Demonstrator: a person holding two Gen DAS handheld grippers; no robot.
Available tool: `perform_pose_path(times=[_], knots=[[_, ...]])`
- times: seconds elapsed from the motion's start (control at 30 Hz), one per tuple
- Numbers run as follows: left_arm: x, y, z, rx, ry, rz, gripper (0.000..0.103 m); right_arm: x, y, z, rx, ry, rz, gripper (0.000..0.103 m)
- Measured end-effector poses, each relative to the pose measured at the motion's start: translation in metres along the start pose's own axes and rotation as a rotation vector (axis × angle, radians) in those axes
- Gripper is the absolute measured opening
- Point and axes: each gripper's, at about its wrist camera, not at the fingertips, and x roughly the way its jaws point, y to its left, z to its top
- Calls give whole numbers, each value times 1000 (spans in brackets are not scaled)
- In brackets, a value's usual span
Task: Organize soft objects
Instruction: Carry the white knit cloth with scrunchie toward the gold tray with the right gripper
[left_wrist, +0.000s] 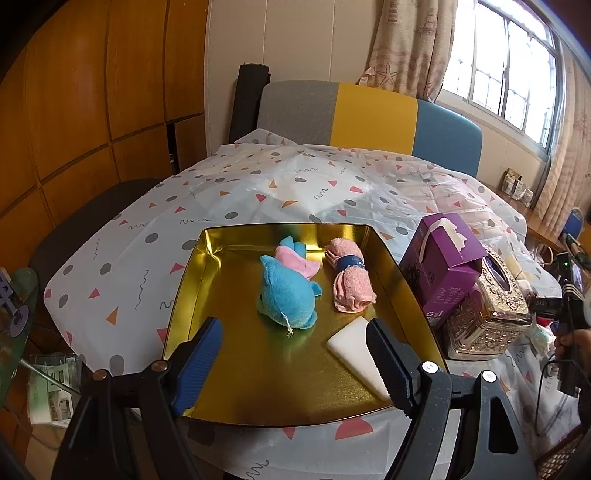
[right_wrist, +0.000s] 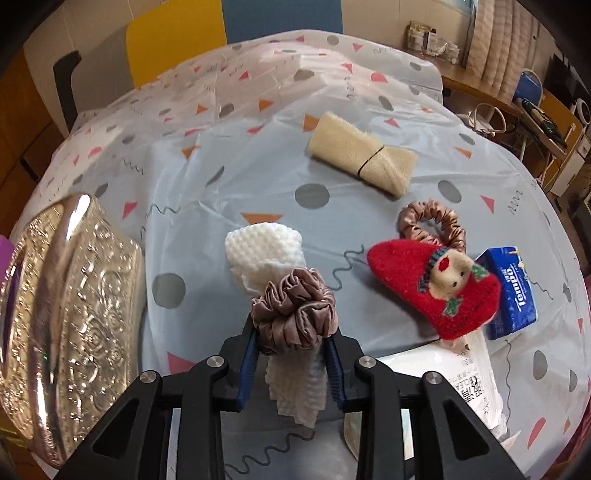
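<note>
In the left wrist view a gold tray (left_wrist: 207, 266) holds a blue plush toy (left_wrist: 286, 295), a rolled pink towel (left_wrist: 351, 280) and a white sponge (left_wrist: 354, 343). My left gripper (left_wrist: 293, 343) is open and empty above the tray's near side. In the right wrist view my right gripper (right_wrist: 291, 343) is shut on a white waffle cloth (right_wrist: 264, 247) bound by a brown scrunchie (right_wrist: 295, 314), held above the table. A beige rolled cloth (right_wrist: 358, 155), a second brown scrunchie (right_wrist: 432, 225) and a red plush slipper (right_wrist: 436, 288) lie on the tablecloth.
A purple tissue box (left_wrist: 439, 266) and a silver embossed tissue holder (left_wrist: 487, 306) stand right of the tray; the holder also shows in the right wrist view (right_wrist: 62, 321). A blue Tempo tissue pack (right_wrist: 509, 291) and a white wipes pack (right_wrist: 469, 384) lie at right. A chair (left_wrist: 369, 118) stands behind.
</note>
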Motion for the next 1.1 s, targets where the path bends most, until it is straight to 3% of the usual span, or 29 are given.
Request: perform_pose_path(times=[0.33,0.5,0.67,0.9,1.1], knots=[[-2,2,-3,-3,6,-6,80,-63,35,26,-83,-187,112,32],[2,4,-4,-6,16,0,81,-111,82,30,-211,-289,213,32],[5,10,-6,-18,22,19,80,-158,146,14,-381,-357,344,32],[7,26,-5,-54,18,55,80,-168,245,-43,-661,-262,482,32],[5,41,-6,-81,11,87,80,-127,292,-87,-721,-91,534,32]])
